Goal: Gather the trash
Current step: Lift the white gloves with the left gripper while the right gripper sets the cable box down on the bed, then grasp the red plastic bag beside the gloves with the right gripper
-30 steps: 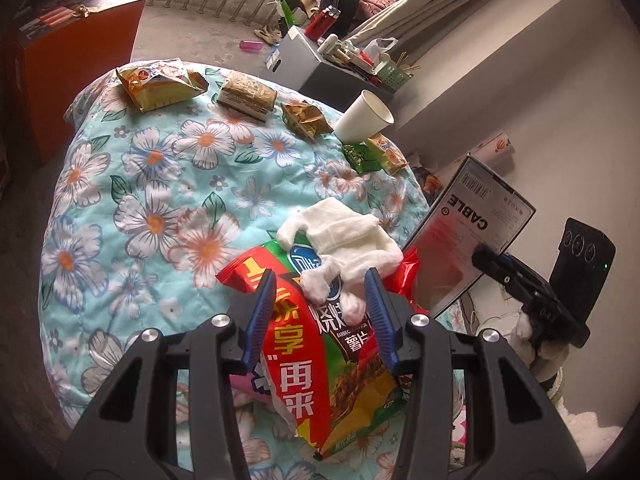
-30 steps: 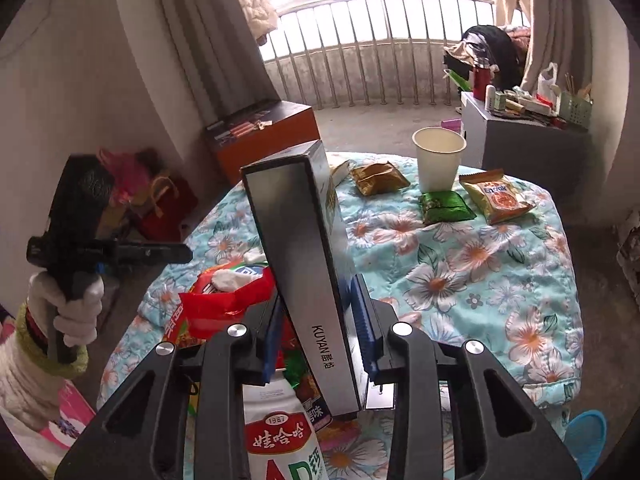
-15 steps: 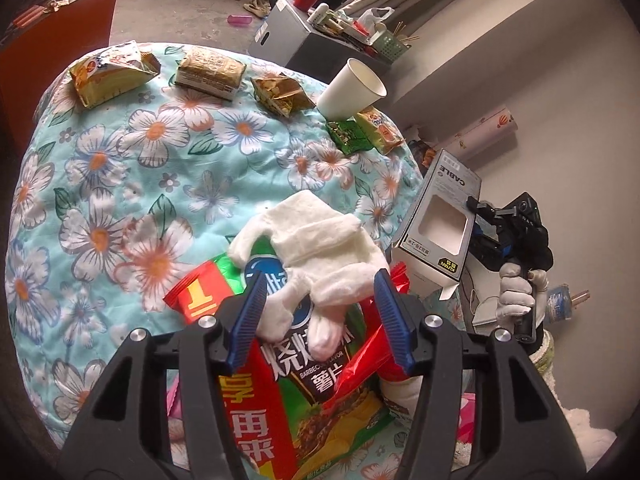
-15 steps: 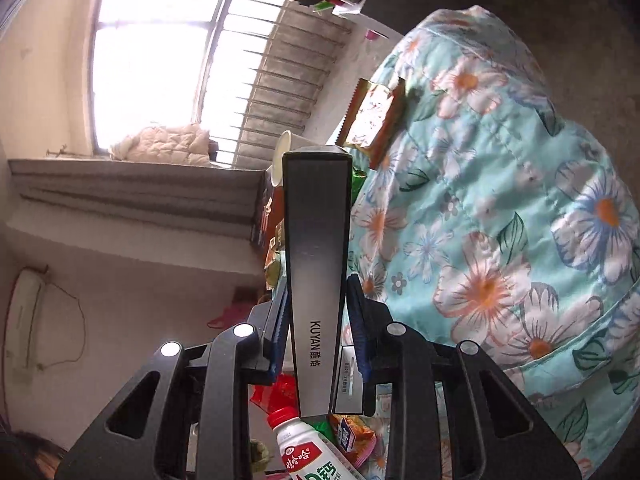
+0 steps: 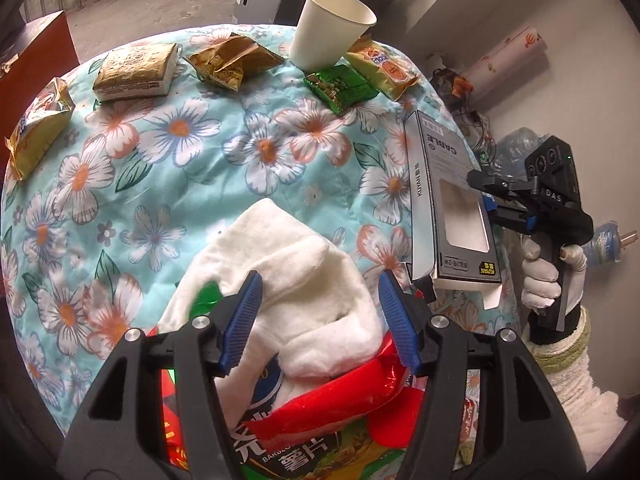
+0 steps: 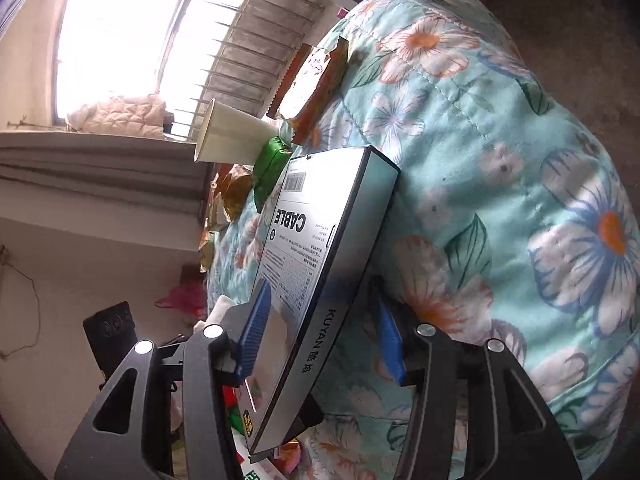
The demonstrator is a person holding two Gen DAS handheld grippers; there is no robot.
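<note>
My left gripper (image 5: 320, 318) is open over a white crumpled cloth (image 5: 304, 284) that lies on a red and green chip bag (image 5: 320, 432) at the near edge of the flowered table (image 5: 160, 168). My right gripper (image 6: 318, 330) is open; the grey cable box (image 6: 316, 264) lies loose and tilted between its jaws, resting against the table's edge. The box also shows in the left wrist view (image 5: 448, 204), at the table's right edge, with the right gripper (image 5: 500, 200) beside it.
A white paper cup (image 5: 332, 26), a green packet (image 5: 342, 88), a yellow snack packet (image 5: 382, 66), two gold wrappers (image 5: 232, 58) and another packet (image 5: 36, 128) lie along the table's far side. An orange cabinet (image 5: 24, 64) stands at left.
My right gripper has opened, and the cable box now leans loose against the table's edge. My left gripper moved forward over the white cloth and its jaws stand wider apart.
</note>
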